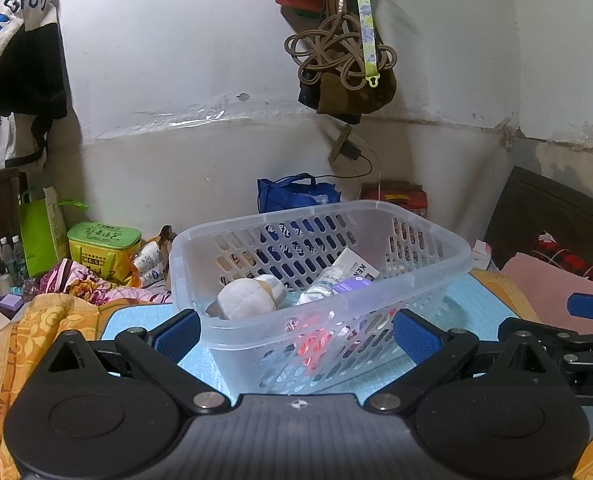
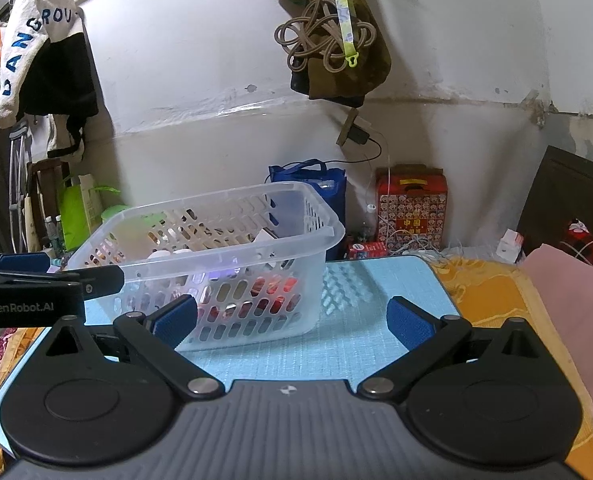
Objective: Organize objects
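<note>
A clear plastic basket (image 1: 436, 272) stands on a light blue mat (image 1: 476, 300); it also shows in the right wrist view (image 2: 296, 248). Inside lie a white round plush item (image 1: 244, 300), a small clear bottle (image 1: 320, 284), a white box (image 1: 356, 266), a purple item (image 1: 350, 285) and something red (image 1: 312, 346). My left gripper (image 1: 296, 334) is open, its blue pads to either side of the basket's near corner. My right gripper (image 2: 292, 320) is open and empty over the mat, right of the basket.
A blue bag (image 2: 320, 184) and a red tin (image 2: 412, 208) stand by the wall behind the mat (image 2: 376, 280). A green tin (image 1: 104, 248), bottles and floral bedding (image 1: 76, 284) lie left. A pink cloth (image 2: 568, 300) lies right. Bags hang above (image 1: 348, 80).
</note>
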